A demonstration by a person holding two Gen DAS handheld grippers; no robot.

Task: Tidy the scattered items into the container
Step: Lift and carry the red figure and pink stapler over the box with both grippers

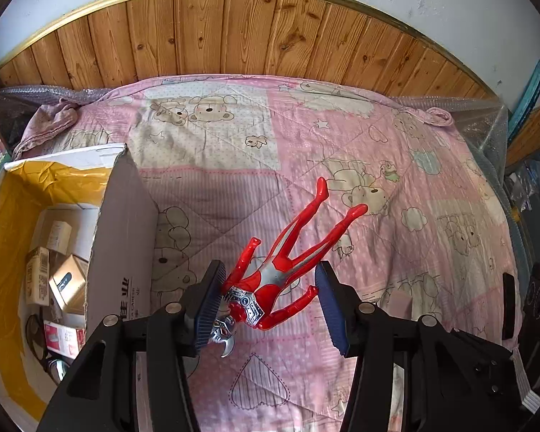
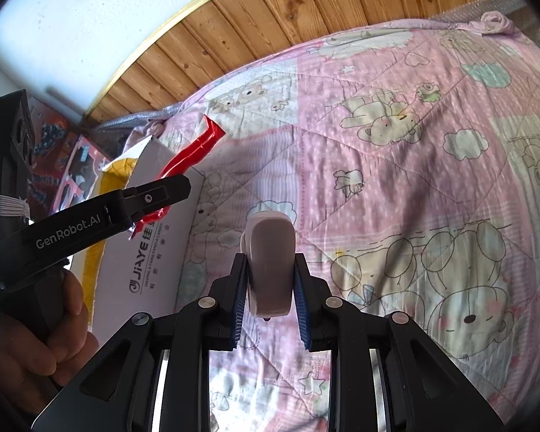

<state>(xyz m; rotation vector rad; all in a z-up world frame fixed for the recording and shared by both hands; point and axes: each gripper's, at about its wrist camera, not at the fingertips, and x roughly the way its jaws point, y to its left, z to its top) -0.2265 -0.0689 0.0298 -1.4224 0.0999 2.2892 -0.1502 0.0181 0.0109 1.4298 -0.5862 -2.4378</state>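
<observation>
A red and silver action figure (image 1: 270, 277) hangs head-down between the pads of my left gripper (image 1: 270, 267). The jaws stand wide, pinching it across its head and an outstretched arm; its legs point away. In the right wrist view the figure's legs (image 2: 194, 151) stick up beside the box, above the bed. A white cardboard box (image 1: 120, 230) with a yellow lining stands to the left and holds several small cartons (image 1: 64, 280). My right gripper (image 2: 270, 257) is shut on a pale mauve rounded object (image 2: 270, 273) just above the quilt.
A pink bear-print quilt (image 1: 378, 180) covers the bed. A wooden headboard (image 1: 234, 36) runs along the far side. Bubble wrap (image 1: 486, 118) lines the right edge. Colourful toy packaging (image 2: 79, 165) stands behind the box. A person's hand (image 2: 36, 342) grips the left tool's handle.
</observation>
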